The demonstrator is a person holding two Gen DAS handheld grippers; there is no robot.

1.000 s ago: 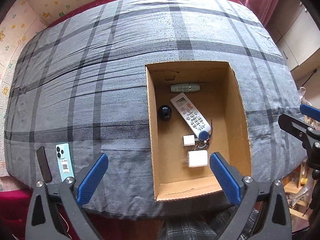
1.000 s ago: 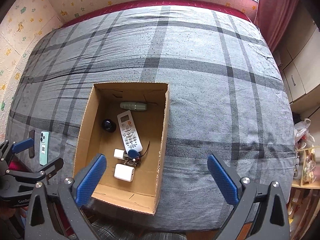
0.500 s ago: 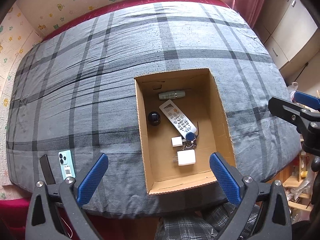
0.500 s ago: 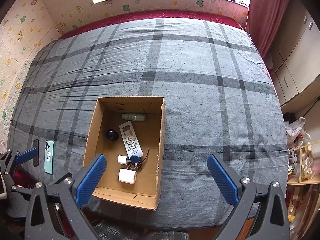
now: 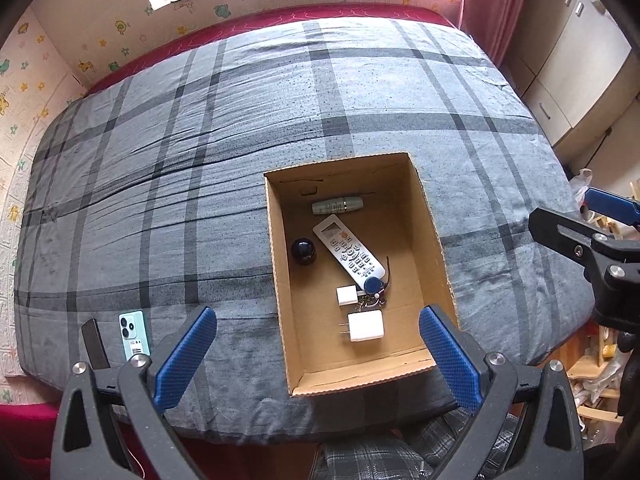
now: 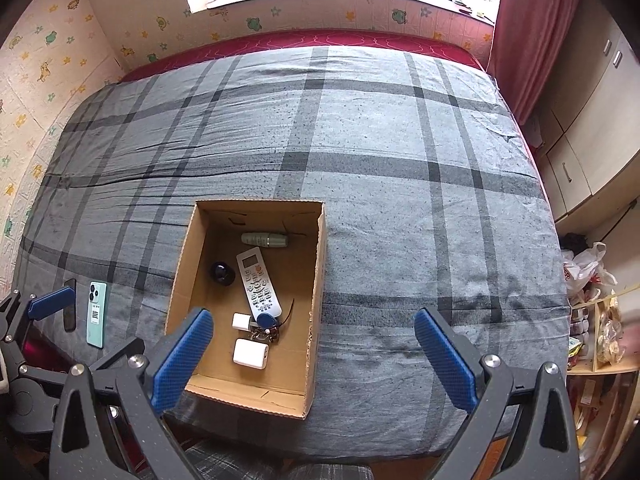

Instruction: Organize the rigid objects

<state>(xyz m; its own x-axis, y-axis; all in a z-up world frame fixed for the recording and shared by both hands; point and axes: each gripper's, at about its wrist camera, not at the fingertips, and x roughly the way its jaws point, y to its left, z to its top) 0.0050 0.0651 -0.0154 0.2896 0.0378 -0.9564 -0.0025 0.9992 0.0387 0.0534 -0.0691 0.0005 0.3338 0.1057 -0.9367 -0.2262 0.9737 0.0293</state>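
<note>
- Left gripper (image 5: 318,354): blue-padded fingers spread wide, nothing between them, touching nothing; held above the near edge of the bed.
- Right gripper (image 6: 314,356): likewise released and empty, hovering over the near right side of the cardboard box (image 6: 318,256).
- Box sits on the grey plaid bedspread (image 6: 400,184), near its front edge, top open.
- Inside the box: white remote (image 5: 348,251) lying diagonally, pale green tube (image 5: 337,205) at the far end, dark round object (image 5: 303,251) to the left, small white charger (image 5: 346,295), larger white plug (image 5: 365,326), blue key fob (image 5: 373,283) with keys partly hidden beneath it.
- Outside the box: teal phone (image 5: 134,334) and a dark flat item (image 5: 95,344) at the bed's near-left corner; the dark item is hard to identify.
- Far half of the bedspread is bare.
</note>
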